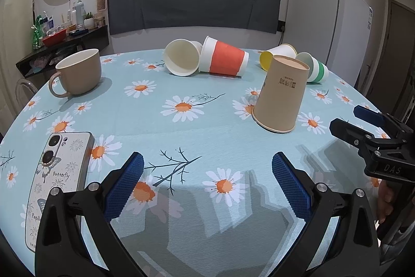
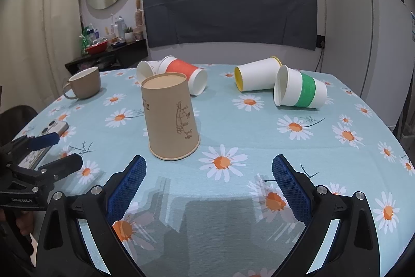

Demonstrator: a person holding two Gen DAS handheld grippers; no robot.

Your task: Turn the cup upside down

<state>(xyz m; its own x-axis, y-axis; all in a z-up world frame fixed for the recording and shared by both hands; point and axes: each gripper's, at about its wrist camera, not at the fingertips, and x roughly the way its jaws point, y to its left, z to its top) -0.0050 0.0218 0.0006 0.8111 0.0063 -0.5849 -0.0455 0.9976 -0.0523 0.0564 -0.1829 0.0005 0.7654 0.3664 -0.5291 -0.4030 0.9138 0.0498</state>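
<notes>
Paper cups number five, one brown cup (image 2: pixel 171 118) inverted, four toppled; both claws, left (image 1: pixel 207 183) and right (image 2: pixel 208 186), gape empty.

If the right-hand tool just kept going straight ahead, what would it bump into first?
Probably the brown paper cup, standing upside down slightly left of the right tool's open centre line. It might slip past towards the yellow-lined cup; depth is unclear.
</notes>
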